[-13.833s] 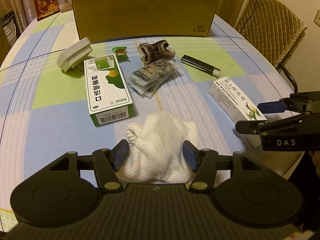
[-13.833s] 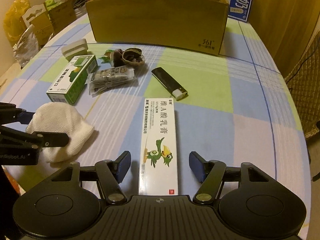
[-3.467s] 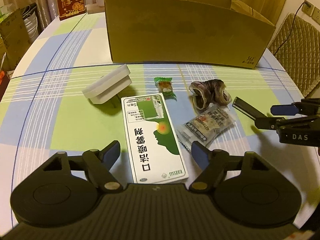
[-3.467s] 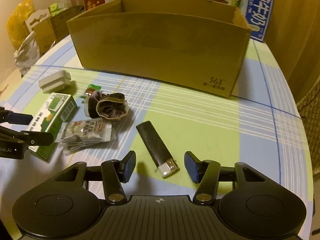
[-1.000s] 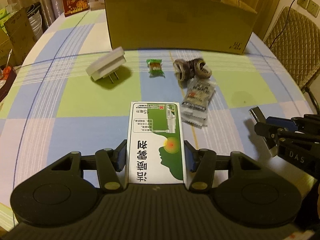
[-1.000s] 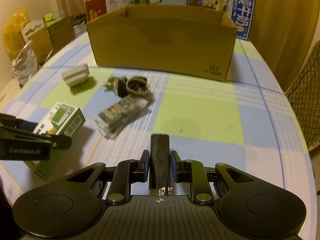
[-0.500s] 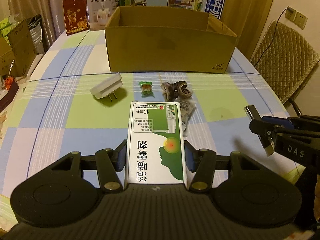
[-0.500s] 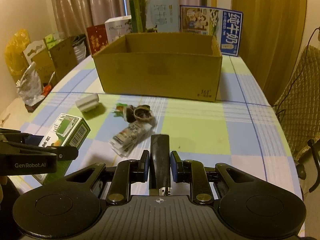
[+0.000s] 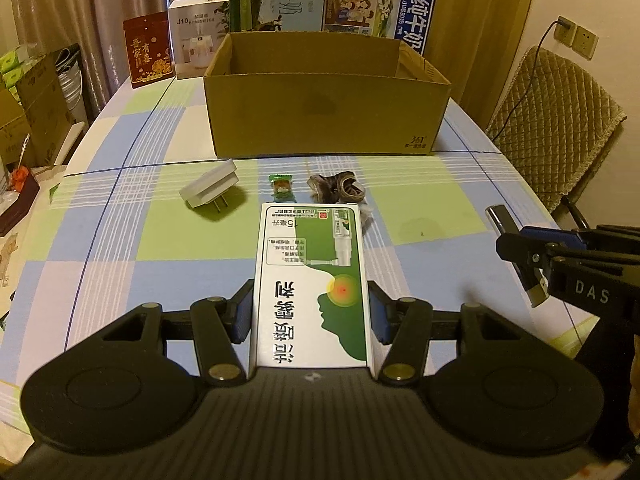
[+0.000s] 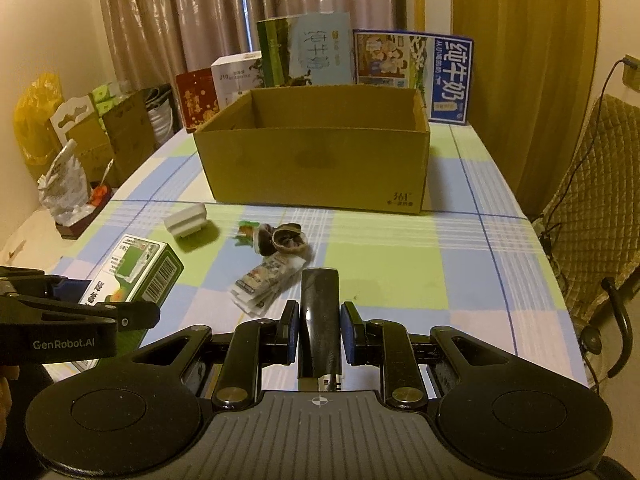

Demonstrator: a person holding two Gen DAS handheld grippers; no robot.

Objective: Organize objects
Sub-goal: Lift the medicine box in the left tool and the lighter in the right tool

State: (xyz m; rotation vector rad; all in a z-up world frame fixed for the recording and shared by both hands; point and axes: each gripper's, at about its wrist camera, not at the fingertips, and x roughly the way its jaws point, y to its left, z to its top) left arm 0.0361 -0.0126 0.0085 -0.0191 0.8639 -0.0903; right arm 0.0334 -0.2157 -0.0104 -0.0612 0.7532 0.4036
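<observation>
Readable text only:
- Cardboard box (image 9: 326, 116): "361°" printed low on the front wall near its right corner, small line under it unreadable.
- Left hand-held gripper (image 10: 86, 322): "GenRobot.AI" in white on its side.
- Right hand-held gripper (image 9: 560, 264): "DAS" in white on its side.
- Green-and-white medicine box (image 9: 312, 288): large Chinese title seen upside down, "15毫升" near the far end; barcode on its end flap in the right wrist view, digits too small.
- Blue milk carton (image 10: 450, 76) behind the cardboard box: "纯牛奶".
- Light blue carton (image 9: 290, 4): "纯牛奶".
- White box (image 9: 196, 36): "J10".
- Red box (image 9: 150, 54): gold Chinese characters, not legible.
</observation>
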